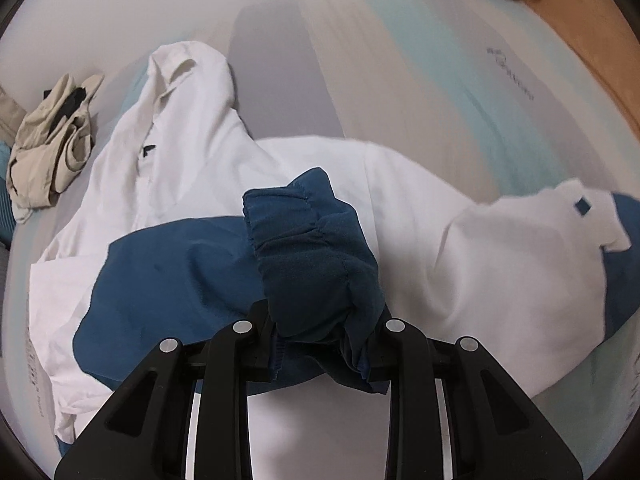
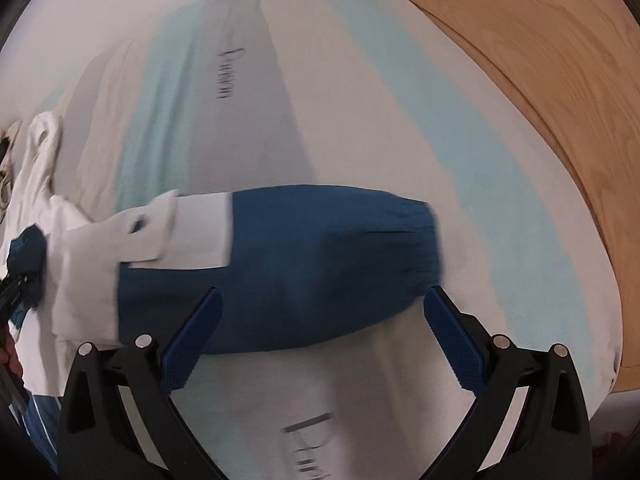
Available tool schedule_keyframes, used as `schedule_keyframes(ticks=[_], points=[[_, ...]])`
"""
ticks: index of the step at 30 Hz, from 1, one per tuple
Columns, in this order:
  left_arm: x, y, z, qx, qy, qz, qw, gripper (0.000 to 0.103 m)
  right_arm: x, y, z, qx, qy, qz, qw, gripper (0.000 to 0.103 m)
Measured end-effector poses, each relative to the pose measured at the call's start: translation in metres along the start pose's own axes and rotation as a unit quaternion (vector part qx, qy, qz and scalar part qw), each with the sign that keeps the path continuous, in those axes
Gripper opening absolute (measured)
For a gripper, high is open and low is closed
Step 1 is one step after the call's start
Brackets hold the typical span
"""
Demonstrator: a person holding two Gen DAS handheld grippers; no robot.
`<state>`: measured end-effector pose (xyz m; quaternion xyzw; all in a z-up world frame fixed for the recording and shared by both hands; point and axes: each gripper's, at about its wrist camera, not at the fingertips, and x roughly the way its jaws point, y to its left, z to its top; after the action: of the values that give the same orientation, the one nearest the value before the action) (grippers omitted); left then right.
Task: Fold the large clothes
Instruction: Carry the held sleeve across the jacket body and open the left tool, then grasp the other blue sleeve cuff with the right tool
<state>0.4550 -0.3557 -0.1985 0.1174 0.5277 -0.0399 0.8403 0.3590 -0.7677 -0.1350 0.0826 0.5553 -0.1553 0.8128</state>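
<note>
The left gripper (image 1: 320, 344), black with silver pivot pins, is pinching the gathered blue elastic cuff (image 1: 308, 248) of a white and blue jacket (image 1: 192, 184); the cuff bunches up between its fingers and hides their pads. Beyond it the jacket lies spread over a bed sheet striped in white, grey and pale turquoise (image 1: 380, 60), its white collar end up and to the left, a blue panel across the middle. The other sleeve (image 1: 532, 236), white with a small blue tab, stretches off to the right. A crumpled beige garment (image 1: 52, 144) sits well apart near the left edge of the bed.

The right gripper (image 2: 322, 336) stands spread wide, its blue ribbed pads (image 2: 192, 340) bare, gripping nothing. The blue sleeve end (image 2: 320, 256) lies flat on the sheet across the gap between them, below the fingertips. Wooden flooring (image 2: 540, 60) runs along the bed's right side. The left gripper shows small at this view's left edge.
</note>
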Motion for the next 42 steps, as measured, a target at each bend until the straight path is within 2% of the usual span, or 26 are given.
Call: schedule_keyframes(ticks=[8,11,13,14,16,18,20,26,30,34,36,37,38,39,42], points=[[0.013,-0.010,0.001,0.002,0.029,-0.001,0.9996,0.029,0.038,-0.054,0.004,0.001,0.025,0.013,1.000,0.096],[0.013,-0.005,0.002,-0.014,0.037,-0.002,0.9992,0.038,0.051,-0.068,0.009,0.005,0.037,0.025,0.999,0.096],[0.010,0.001,0.003,-0.030,0.042,-0.006,0.9987,0.060,0.060,-0.073,0.015,0.007,0.046,0.035,0.998,0.093],[0.007,0.004,0.002,-0.037,0.041,-0.009,0.9984,0.066,0.064,-0.075,0.016,0.008,0.051,0.038,0.998,0.091],[-0.002,0.013,0.002,-0.050,0.036,-0.012,0.9980,0.084,0.074,-0.077,0.021,0.008,0.061,0.043,0.997,0.086],[-0.013,0.024,0.002,-0.069,0.026,-0.024,0.9970,0.090,0.081,-0.080,0.023,0.012,0.072,0.047,0.996,0.080],[-0.022,0.033,0.001,-0.076,0.023,-0.033,0.9963,0.093,0.086,-0.082,0.026,0.018,0.077,0.057,0.995,0.079],[-0.059,0.059,-0.006,-0.080,-0.003,-0.038,0.9961,0.097,0.104,-0.084,0.029,0.029,0.104,0.067,0.992,0.058],[-0.086,0.073,-0.008,-0.092,-0.015,-0.051,0.9943,0.097,0.112,-0.084,0.031,0.035,0.111,0.064,0.991,0.059],[-0.100,0.080,-0.011,-0.092,-0.022,-0.046,0.9944,0.097,0.114,-0.085,0.030,0.042,0.112,0.056,0.991,0.060],[-0.101,0.083,-0.015,-0.092,-0.018,-0.039,0.9949,0.097,0.113,-0.080,0.031,0.038,0.114,0.057,0.991,0.042],[-0.099,0.085,-0.017,-0.094,-0.014,-0.039,0.9947,0.097,0.110,-0.076,0.031,0.034,0.111,0.052,0.992,0.040],[-0.099,0.088,-0.018,-0.096,-0.011,-0.038,0.9946,0.097,0.107,-0.072,0.031,0.031,0.109,0.050,0.992,0.032],[-0.099,0.091,-0.020,-0.097,-0.012,-0.036,0.9945,0.097,0.104,-0.070,0.032,0.032,0.107,0.053,0.992,0.029],[-0.099,0.098,-0.023,-0.094,-0.016,-0.027,0.9951,0.097,0.091,-0.066,0.034,0.037,0.100,0.064,0.992,0.027]])
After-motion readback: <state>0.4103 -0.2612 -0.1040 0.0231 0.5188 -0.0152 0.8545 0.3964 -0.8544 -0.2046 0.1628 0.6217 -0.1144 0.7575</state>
